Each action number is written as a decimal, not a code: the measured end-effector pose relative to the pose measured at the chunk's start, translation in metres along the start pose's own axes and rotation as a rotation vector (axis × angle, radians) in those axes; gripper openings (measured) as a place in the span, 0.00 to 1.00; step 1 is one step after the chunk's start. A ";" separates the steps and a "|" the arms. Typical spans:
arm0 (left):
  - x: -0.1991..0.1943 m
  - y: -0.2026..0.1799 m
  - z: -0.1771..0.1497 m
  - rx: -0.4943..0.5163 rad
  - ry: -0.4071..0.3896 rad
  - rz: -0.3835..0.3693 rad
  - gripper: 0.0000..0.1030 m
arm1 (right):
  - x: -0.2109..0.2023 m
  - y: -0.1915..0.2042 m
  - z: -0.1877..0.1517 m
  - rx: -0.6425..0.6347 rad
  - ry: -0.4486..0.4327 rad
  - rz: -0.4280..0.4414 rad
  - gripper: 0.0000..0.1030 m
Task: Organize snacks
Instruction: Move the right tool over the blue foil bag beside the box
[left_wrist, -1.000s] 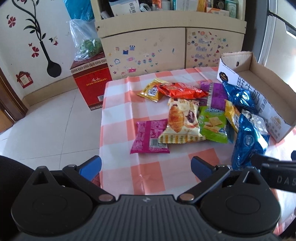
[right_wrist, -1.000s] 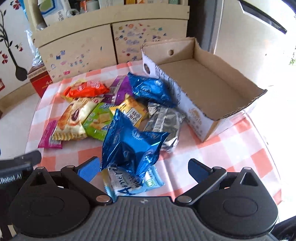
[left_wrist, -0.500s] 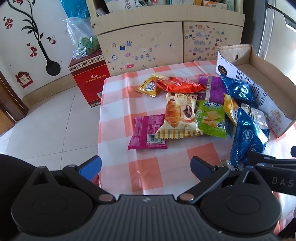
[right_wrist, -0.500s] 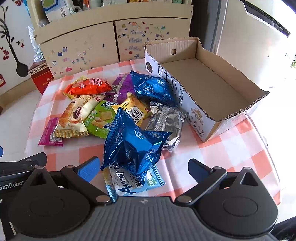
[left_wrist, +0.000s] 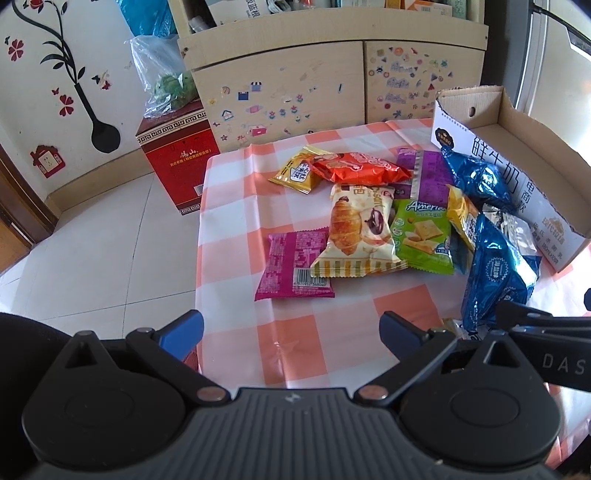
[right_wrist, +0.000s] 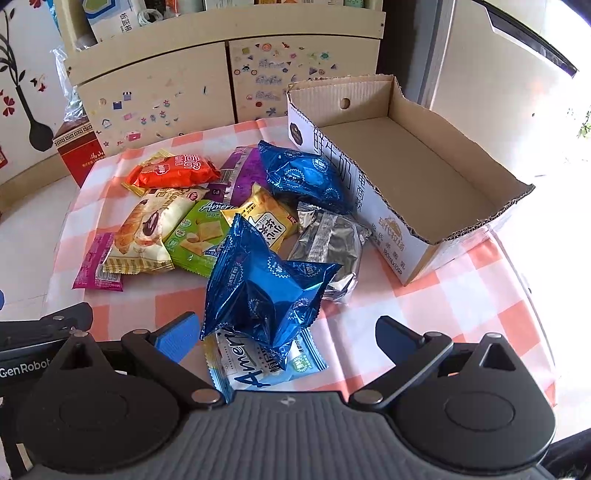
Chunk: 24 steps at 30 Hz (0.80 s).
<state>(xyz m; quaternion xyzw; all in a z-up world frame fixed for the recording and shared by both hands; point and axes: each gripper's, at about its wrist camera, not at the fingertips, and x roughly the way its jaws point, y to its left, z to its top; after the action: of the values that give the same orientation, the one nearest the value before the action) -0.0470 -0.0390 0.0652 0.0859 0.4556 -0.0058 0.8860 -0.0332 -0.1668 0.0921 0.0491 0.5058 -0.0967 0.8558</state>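
checkered tablecloth (right_wrist: 461, 295) bears blue packet (right_wrist: 266, 291) between right gripper (right_wrist: 284, 334) fingers (spread).

Orange-and-white checked tablecloth (right_wrist: 461, 295) under everything. Between the right gripper's (right_wrist: 284, 334) blue fingertips (right_wrist: 177, 332), a shiny blue packet (right_wrist: 258, 291) on a pale blue-and-white one (right_wrist: 273, 369). Ahead of the left gripper's (left_wrist: 291, 328) tips: magenta packet (left_wrist: 291, 264), cream croissant-print packet (left_wrist: 354, 232), lime-green one (left_wrist: 421, 236).

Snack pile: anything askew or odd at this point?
Snacks lie heaped and overlapping on the checked tablecloth; the cardboard box holds nothing. One blue foil bag stands crumpled on end atop a light-blue packet. Nothing torn or spilled.
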 end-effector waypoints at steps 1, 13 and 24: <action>0.000 0.000 0.000 0.000 0.000 -0.001 0.97 | 0.000 0.000 0.000 0.000 0.000 -0.001 1.00; -0.002 -0.004 0.001 0.011 -0.002 0.005 0.94 | 0.000 0.000 0.000 0.005 0.001 -0.009 1.00; 0.004 -0.003 0.003 -0.008 0.020 -0.022 0.94 | 0.003 -0.002 0.001 0.022 0.008 -0.015 1.00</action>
<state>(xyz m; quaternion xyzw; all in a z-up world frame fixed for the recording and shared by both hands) -0.0424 -0.0419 0.0628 0.0774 0.4655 -0.0131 0.8815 -0.0318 -0.1690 0.0901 0.0552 0.5086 -0.1087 0.8523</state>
